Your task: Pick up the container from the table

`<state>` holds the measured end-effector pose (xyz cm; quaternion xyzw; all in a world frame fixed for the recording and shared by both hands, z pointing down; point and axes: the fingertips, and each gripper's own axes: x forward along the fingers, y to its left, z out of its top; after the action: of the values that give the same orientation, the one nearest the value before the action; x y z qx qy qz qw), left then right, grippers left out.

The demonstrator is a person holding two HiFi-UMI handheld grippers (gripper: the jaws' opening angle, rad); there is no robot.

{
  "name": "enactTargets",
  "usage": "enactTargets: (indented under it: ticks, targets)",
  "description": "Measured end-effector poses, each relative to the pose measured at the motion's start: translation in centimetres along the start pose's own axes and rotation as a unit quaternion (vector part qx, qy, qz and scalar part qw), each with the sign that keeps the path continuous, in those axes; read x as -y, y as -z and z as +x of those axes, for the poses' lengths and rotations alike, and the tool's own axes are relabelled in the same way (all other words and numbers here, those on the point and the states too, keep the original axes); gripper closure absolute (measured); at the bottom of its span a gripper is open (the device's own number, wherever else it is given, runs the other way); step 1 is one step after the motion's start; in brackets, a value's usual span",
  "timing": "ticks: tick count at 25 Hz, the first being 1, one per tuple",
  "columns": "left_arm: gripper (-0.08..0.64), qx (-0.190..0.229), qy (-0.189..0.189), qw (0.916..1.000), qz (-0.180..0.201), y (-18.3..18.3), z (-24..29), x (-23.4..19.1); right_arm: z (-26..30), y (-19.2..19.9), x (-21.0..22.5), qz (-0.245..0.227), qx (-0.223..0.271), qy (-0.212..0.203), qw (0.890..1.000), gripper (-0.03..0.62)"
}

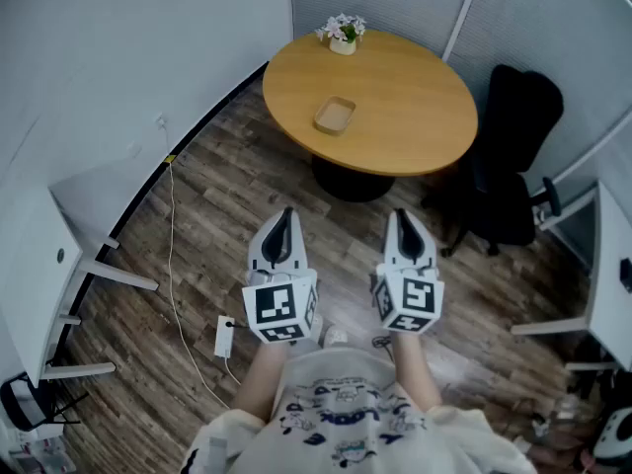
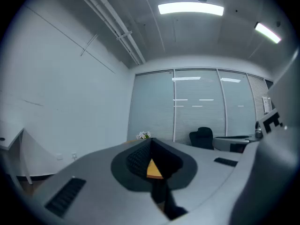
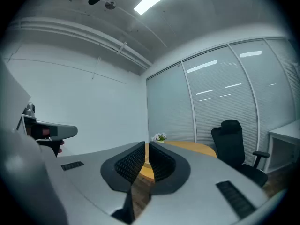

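Note:
The container [image 1: 334,116] is a small shallow tan tray. It lies on the round wooden table [image 1: 415,117], left of centre, far ahead of both grippers. I hold my left gripper [image 1: 284,213] and right gripper [image 1: 403,215] low, close to my body, over the wood floor and pointing toward the table. Both are shut with nothing between the jaws. In the left gripper view the left gripper [image 2: 150,142] shows only a wedge of table [image 2: 153,168] below its tips. The right gripper [image 3: 145,146] shows a thin slit. The container is not visible in either gripper view.
A pot of white flowers [image 1: 343,34] stands at the table's far edge. A black office chair [image 1: 513,156] sits right of the table. White desks [image 1: 30,265] flank the room at left and right [image 1: 612,265]. A cable and power strip [image 1: 224,336] lie on the floor at left.

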<state>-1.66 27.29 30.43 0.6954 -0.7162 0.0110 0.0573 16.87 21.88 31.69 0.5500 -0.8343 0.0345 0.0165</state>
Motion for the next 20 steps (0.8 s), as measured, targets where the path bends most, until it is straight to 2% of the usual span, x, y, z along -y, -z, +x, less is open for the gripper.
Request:
enactTargets:
  ticks: [9,13,20]
  targets:
    - [0.558,-0.009,0.001,0.9999,-0.003,0.4,0.8,0.5,0.7,0.4,0.7,0.001,-0.007,-0.001,1.0,0.566]
    - [0.558,-0.004,-0.003,1.0,-0.002,0.5,1.2,0.9,0.8,1.4,1.4,0.001,-0.016,-0.008,1.0,0.566]
    - [0.558,-0.019,-0.017,0.9996,-0.01,2.1,1.7,0.9,1.2,3.4,2.4,0.005,-0.036,-0.014,0.999,0.565]
